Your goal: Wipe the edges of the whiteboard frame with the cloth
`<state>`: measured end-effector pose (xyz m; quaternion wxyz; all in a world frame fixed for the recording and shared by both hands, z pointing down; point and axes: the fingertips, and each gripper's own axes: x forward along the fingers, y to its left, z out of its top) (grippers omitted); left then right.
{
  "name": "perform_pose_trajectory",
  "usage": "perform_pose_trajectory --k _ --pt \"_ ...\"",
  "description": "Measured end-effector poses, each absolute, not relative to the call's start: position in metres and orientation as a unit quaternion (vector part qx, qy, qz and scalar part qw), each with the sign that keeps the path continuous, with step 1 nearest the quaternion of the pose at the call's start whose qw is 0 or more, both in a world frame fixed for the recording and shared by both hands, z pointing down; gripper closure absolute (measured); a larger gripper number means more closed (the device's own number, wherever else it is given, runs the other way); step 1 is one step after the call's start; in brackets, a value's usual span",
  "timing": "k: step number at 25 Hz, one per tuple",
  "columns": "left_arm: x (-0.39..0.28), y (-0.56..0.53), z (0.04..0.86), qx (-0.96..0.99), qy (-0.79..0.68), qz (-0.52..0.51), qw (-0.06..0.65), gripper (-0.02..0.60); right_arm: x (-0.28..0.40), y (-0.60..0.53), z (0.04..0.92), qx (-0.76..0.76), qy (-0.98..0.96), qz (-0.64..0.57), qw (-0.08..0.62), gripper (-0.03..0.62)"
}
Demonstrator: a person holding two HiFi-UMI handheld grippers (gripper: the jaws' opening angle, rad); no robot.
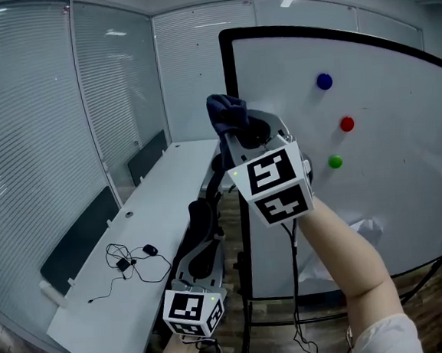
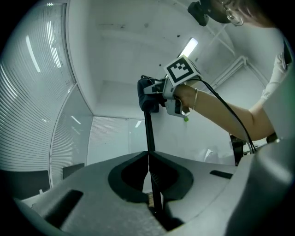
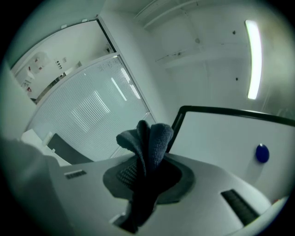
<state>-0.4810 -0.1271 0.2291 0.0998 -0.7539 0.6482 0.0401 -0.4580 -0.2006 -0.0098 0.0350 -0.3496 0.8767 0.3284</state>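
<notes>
The whiteboard [image 1: 392,195] stands upright in a black frame [image 1: 229,71]. My right gripper [image 1: 240,128] is shut on a dark blue cloth [image 1: 225,111] and holds it against the frame's left edge, near the top corner. In the right gripper view the bunched cloth [image 3: 147,143] sticks up out of the jaws beside the frame corner [image 3: 182,113]. My left gripper [image 1: 216,177] is lower down on the same edge. The black frame bar [image 2: 149,129] runs between the shut jaws of the left gripper [image 2: 148,154], up to the right gripper [image 2: 154,94].
Blue [image 1: 324,81], red [image 1: 346,124] and green [image 1: 335,162] magnets sit on the board. A long white table [image 1: 170,207] with a black cable [image 1: 132,264] runs along the glass wall on the left. The board's stand legs [image 1: 248,331] reach the floor below.
</notes>
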Motion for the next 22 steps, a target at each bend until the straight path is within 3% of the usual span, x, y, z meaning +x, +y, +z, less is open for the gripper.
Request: perform_pose_trajectory --k 22 --pt "-0.431 -0.139 0.209 -0.798 0.593 0.024 0.106 0.563 -0.451 -0.198 -0.148 -0.395 0.852 0.332 0.088 0.530"
